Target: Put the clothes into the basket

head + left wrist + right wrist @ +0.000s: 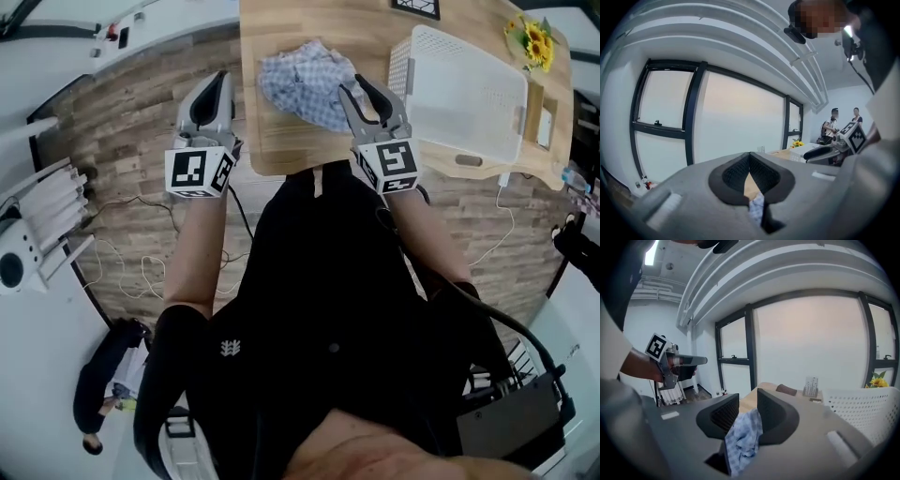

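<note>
Blue-checked cloth (pixel 305 82) lies bunched on the desk (pixel 281 155) left of the white basket (pixel 469 103), its right edge at the gap of my parted right fingers (pixel 351 105), while my left fingers (pixel 221 94), closed and empty, hang farther off.

From the head, looks steeply down onto the bench (pixel 281 155); close behind left tongs (pixel 749 159) and right tongs (pixel 748 401), faces windows (pixel 740 122), sharing bench.
</note>
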Tool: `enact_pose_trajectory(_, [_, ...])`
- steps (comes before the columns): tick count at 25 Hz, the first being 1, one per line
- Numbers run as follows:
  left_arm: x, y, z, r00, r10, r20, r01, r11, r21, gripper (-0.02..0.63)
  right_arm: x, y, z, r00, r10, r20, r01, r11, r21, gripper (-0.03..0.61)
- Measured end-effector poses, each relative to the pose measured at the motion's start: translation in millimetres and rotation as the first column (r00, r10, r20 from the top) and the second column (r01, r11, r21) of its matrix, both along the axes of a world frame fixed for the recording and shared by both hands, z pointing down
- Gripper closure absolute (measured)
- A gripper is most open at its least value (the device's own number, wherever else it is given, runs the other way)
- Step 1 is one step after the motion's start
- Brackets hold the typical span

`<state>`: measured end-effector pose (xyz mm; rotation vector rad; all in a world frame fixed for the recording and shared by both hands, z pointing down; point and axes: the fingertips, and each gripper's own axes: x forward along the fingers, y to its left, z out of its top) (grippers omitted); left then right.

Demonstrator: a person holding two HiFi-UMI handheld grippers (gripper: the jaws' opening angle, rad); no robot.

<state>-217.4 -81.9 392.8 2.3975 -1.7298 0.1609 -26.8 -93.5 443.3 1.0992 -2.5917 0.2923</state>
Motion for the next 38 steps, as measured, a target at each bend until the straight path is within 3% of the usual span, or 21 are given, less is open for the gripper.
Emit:
enact_pose_trajectory(1, [0,-3,8,1.0,0.009,-0.002,-0.009,1.0,-0.011,0.614,-2,0,8,1.0,0.004,-0.008,-0.004,1.0,-0.01,0.451])
enact_pose_trajectory(8, [5,-13,50,0.998,0.061,-0.014,-0.061,0.996,-0.062,0.614,-6,-7,62,0.996,0.059,-0.072,-0.063,0.996,-0.058,0.171])
enact_pose_trajectory(9, [6,-14,55,0.997,0.069,-0.015,-0.07,0.995,-0.068,0.614,-7,-8,69,0.995,0.061,-0.074,-0.066,0.995,-0.071,0.158])
enact_pose_trajectory(16, [15,-19,84,0.997,0.076,-0.023,-0.078,0.991,-0.108,0.614,-5,-14,110,0.995,0.05,-0.087,-0.06,0.991,-0.122,0.159])
enact_pose_trajectory(26, [-4,-14,102,0.999,0.026,-0.02,-0.029,0.988,-0.153,0.614,-24,-22,158,0.994,-0.014,-0.109,-0.01,0.977,-0.212,0.161])
enact_pose_trajectory(31, [-10,-7,113,1.0,0.009,-0.017,-0.012,0.984,-0.179,0.614,-30,-19,185,0.99,-0.059,-0.127,0.02,0.957,-0.29,0.198])
enact_pose_trajectory(38, [-19,0,115,1.0,-0.015,-0.014,0.012,0.982,-0.19,0.614,-37,-16,198,0.988,-0.074,-0.135,0.026,0.944,-0.33,0.404])
